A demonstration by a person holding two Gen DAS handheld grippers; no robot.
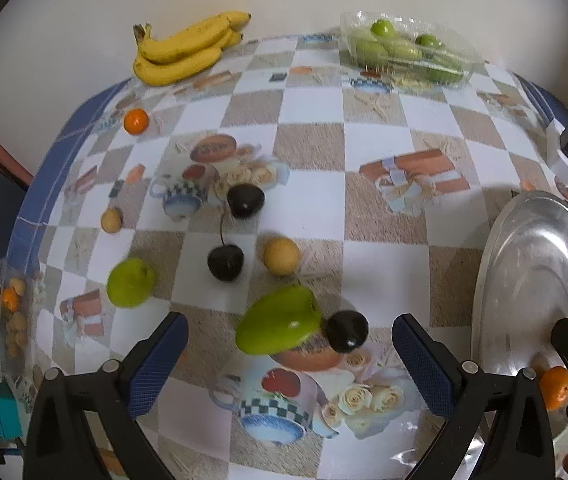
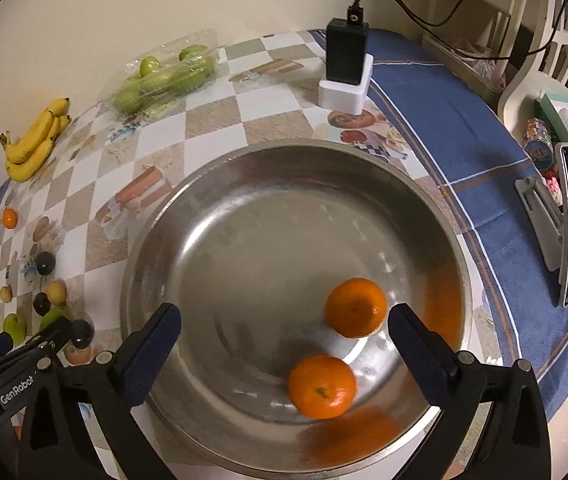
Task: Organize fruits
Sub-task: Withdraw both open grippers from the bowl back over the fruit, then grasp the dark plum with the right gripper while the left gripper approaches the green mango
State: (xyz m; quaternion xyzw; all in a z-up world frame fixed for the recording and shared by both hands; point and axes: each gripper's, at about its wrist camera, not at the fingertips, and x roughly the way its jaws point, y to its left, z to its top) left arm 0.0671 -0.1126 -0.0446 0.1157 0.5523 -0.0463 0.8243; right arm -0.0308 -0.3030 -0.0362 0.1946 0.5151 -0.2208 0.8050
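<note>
A table under a checked cloth printed with teapots and parcels fills both wrist views, set against a pale wall. The steel bowl takes up most of the right wrist view; in the left wrist view its rim shows at 3 o'clock. Two oranges lie in it at about 5 o'clock, near each other but apart, one nearer the camera.

The right gripper hangs over the bowl, its fingers spread wide with nothing clamped; the nearer orange lies below the gap. The left gripper hovers over the cloth, fingers likewise wide apart and closed on nothing. Just ahead of it lies a green fruit touching a dark plum.

At 11 o'clock in the left view sits a bunch of bananas by the wall; at 1 o'clock, a clear plastic box of green fruit. A round green fruit lies at 9 o'clock. Two more dark plums sit near the centre, a small yellow fruit just beside the nearer one. A lone orange rests at 10 o'clock.

A black charger in a white stand is at 12 o'clock in the right view.
</note>
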